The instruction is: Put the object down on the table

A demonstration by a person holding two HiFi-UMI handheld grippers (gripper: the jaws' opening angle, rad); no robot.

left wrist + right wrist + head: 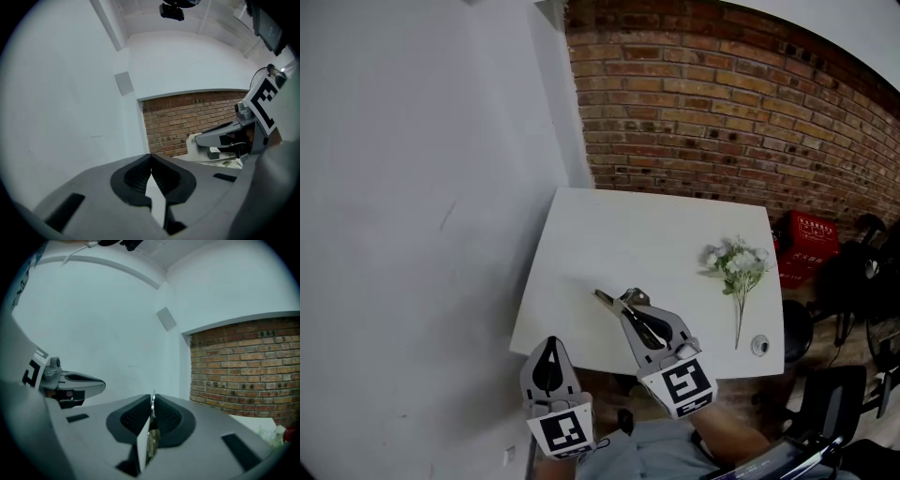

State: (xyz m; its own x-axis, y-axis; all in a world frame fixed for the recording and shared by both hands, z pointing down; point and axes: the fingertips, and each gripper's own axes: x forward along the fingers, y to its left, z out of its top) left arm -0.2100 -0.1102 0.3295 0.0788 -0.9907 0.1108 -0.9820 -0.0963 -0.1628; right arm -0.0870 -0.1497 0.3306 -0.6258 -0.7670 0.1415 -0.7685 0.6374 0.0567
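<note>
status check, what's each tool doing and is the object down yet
Left tool shut, empty. Right tool shut on thin metal piece over the white table, not released. Flower bunch and small ring far right, clear of it.

White flower bunch [737, 262] lies at right, w/ small round metal bit [759, 345] nearer. Red crate [806, 246] further right, by far brick wall [722, 112].

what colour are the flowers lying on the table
The flowers are white, with green leaves and a green stem; the head view shows them best.
</note>
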